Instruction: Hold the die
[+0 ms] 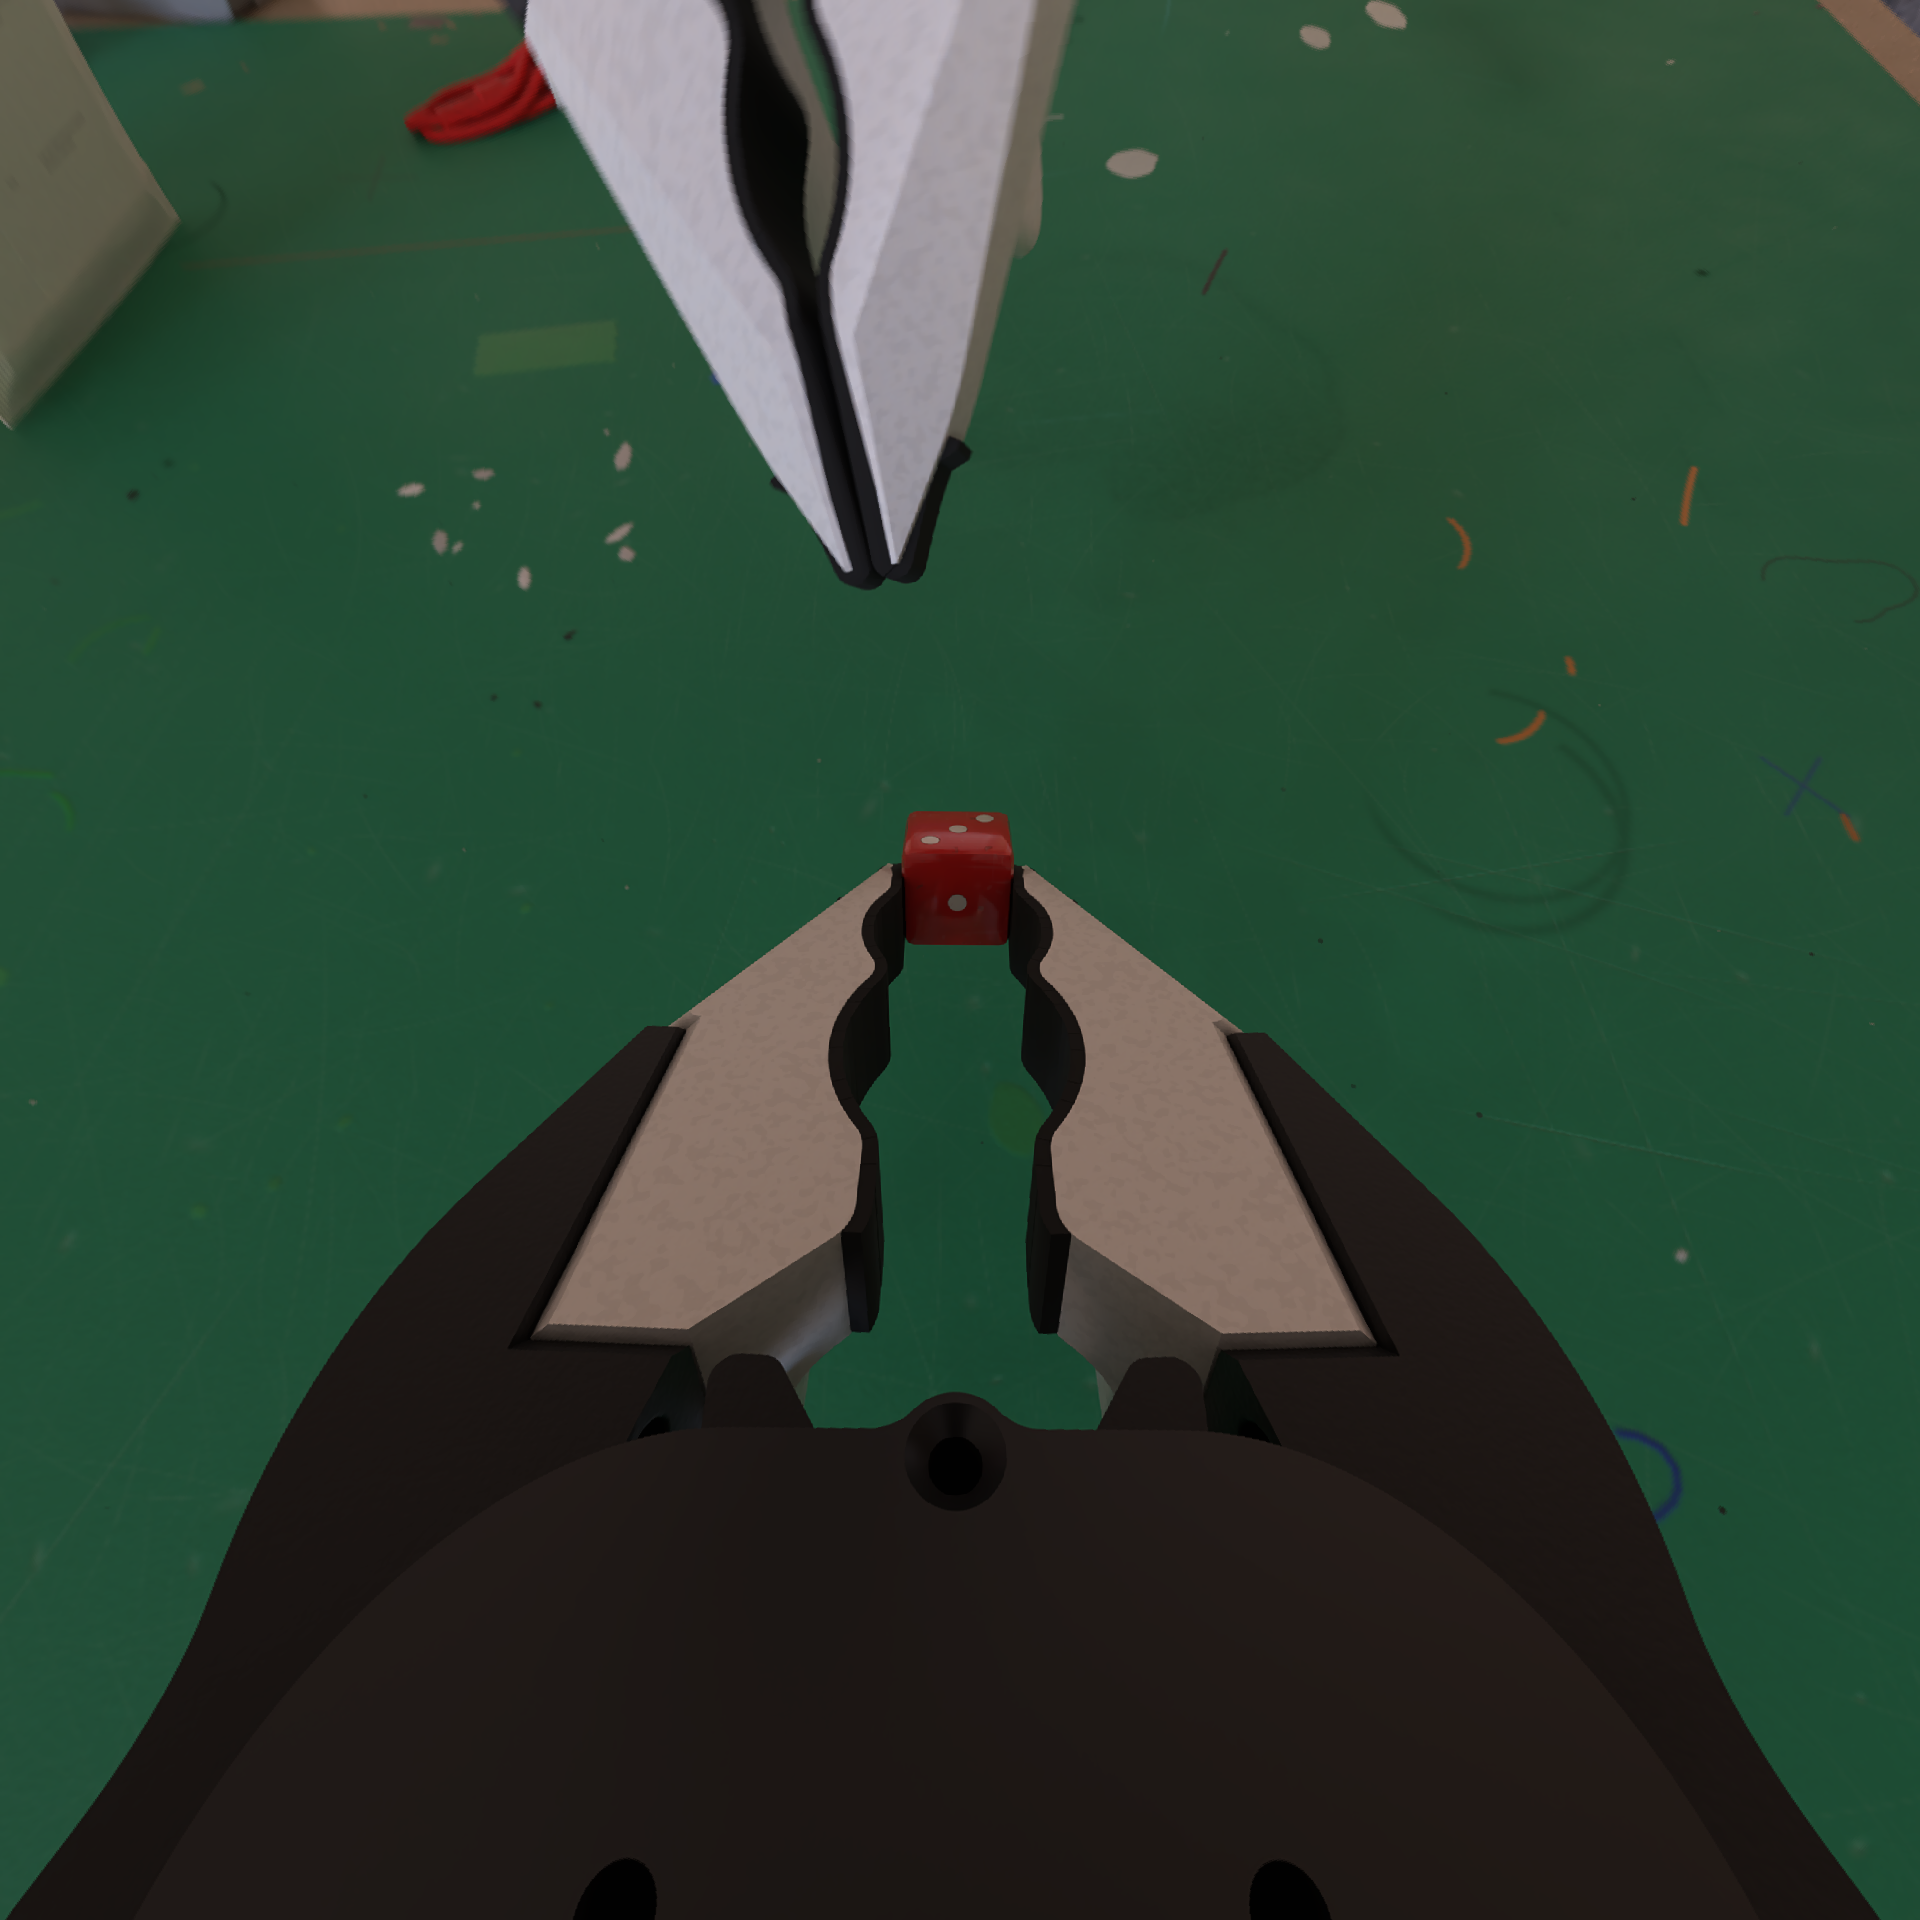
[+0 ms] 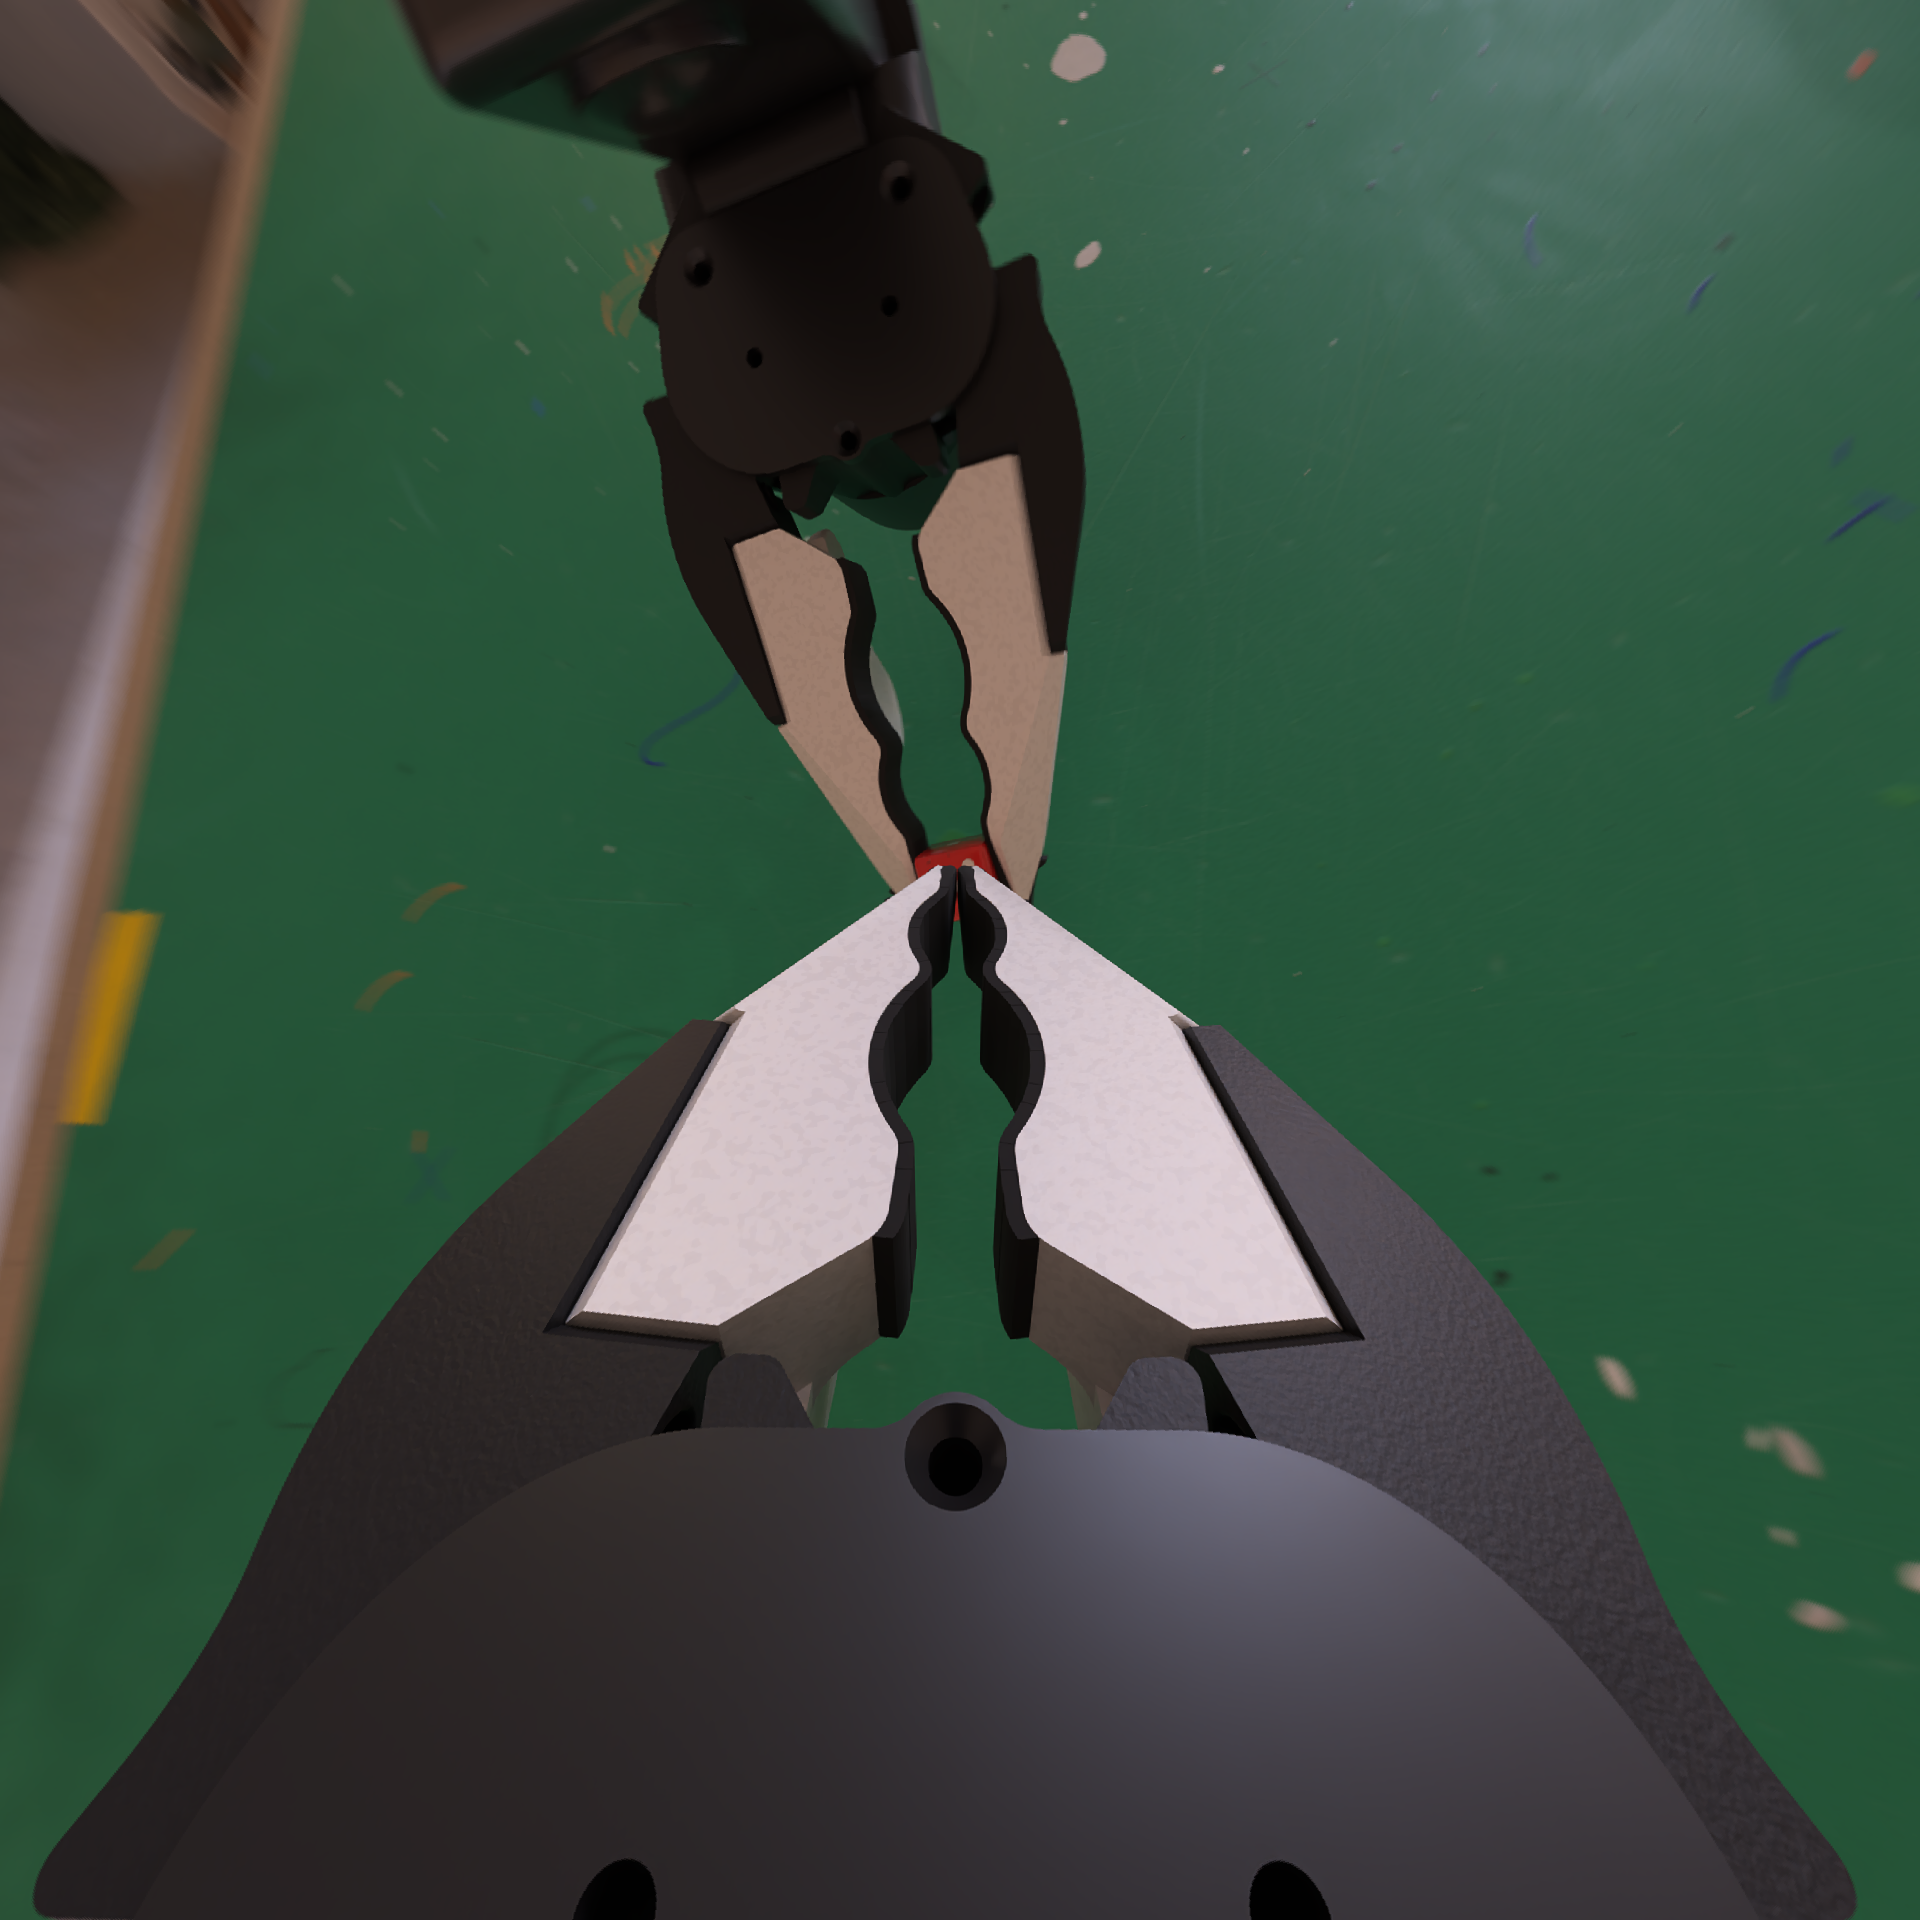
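A small red die (image 1: 957, 878) with white pips is held between the fingertips of my left gripper (image 1: 957, 906), which is shut on it above the green mat (image 1: 312, 883). My right gripper (image 1: 878, 569) hangs beyond the die with its white fingers pressed together, empty and apart from the die. In the right wrist view my right gripper (image 2: 956, 883) is shut, its tips pointing at the die (image 2: 943, 860), which shows as a red sliver between the tan fingers of the left gripper (image 2: 961, 871) opposite.
A beige box (image 1: 62, 208) stands at the far left and a red coiled cord (image 1: 483, 99) lies behind the right gripper. The mat's wooden edge (image 2: 223, 364) with a yellow strip (image 2: 109, 1018) runs along the left of the right wrist view.
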